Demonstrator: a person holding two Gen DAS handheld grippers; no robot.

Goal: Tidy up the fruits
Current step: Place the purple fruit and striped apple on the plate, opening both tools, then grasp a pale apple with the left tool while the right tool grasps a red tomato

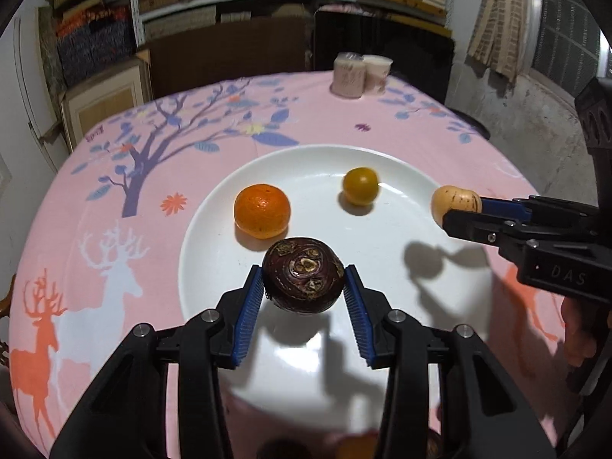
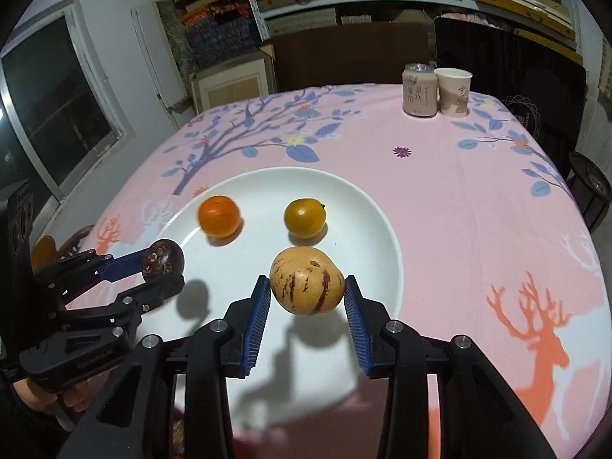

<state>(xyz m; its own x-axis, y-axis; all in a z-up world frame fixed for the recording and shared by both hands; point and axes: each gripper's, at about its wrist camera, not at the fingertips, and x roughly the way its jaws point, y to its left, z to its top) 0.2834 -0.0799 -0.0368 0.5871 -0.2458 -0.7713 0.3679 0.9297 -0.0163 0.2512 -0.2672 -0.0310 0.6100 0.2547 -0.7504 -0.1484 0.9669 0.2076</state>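
A white plate (image 1: 214,229) (image 2: 382,252) lies on the pink tablecloth. On it sit an orange mandarin (image 1: 262,211) (image 2: 219,216) and a small yellow-green fruit (image 1: 360,186) (image 2: 305,218). My left gripper (image 1: 305,283) (image 2: 162,264) is shut on a dark purple-brown round fruit (image 1: 303,274) (image 2: 162,257), held above the plate's near left part. My right gripper (image 2: 308,290) (image 1: 457,210) is shut on a tan fruit with purple stripes (image 2: 306,281) (image 1: 455,201), held above the plate's right side. Both fruits cast shadows on the plate.
A drink can (image 2: 419,90) (image 1: 348,76) and a paper cup (image 2: 454,91) (image 1: 376,70) stand at the table's far edge. Blurred fruit shapes (image 1: 355,447) show at the near table edge. Shelves of boxes fill the back wall. A dark chair stands behind the table.
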